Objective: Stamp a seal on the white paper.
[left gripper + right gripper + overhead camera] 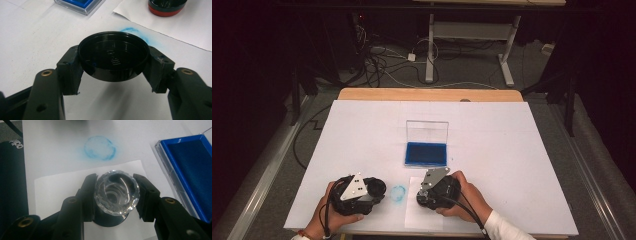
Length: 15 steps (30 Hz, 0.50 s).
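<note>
Both jaws closed on stamp parts
Left gripper (113,75) clamps the black cap (113,56); right gripper (116,195) clamps the faceted clear stamp (116,195) over paper (57,190)

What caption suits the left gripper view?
Hand-held gripper clamps a black round lid above a blue ink smudge.

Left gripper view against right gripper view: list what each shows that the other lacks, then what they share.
Left gripper view alone: the left gripper shut on a black round cap. Right gripper view alone: the right gripper shut on a clear faceted stamp handle. Both: the blue ink ring on the table, the white paper sheet and the blue ink pad case.
</note>
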Tool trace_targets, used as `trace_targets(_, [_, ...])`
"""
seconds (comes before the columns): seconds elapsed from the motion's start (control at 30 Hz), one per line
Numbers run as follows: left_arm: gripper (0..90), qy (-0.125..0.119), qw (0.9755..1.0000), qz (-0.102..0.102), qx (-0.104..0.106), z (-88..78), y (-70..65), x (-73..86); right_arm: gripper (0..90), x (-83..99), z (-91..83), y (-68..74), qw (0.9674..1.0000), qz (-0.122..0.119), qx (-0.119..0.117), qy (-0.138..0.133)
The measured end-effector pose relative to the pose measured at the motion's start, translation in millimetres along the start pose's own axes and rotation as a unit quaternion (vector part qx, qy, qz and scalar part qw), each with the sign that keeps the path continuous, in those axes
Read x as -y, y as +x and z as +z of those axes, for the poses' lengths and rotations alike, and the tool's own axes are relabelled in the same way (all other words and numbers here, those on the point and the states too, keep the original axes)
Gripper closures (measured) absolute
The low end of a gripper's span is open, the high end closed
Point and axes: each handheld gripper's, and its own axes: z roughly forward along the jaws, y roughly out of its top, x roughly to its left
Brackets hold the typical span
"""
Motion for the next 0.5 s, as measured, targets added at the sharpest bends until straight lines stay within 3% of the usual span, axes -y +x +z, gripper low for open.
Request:
trace_targets(0.3, [36.7, 0.004, 1.0, 0.002, 0.001, 0.8, -0.8, -0.1, 57.4, 2.3, 0.0, -8.5, 0.9996, 0.015, -0.023, -0.009])
trace_targets(0.5, [36.7, 0.003, 1.0, 0.002, 0.002, 1.1, -0.6, 0.1, 57.3, -0.2, -0.2, -1.1, 1.0, 0.002, -0.006, 0.003])
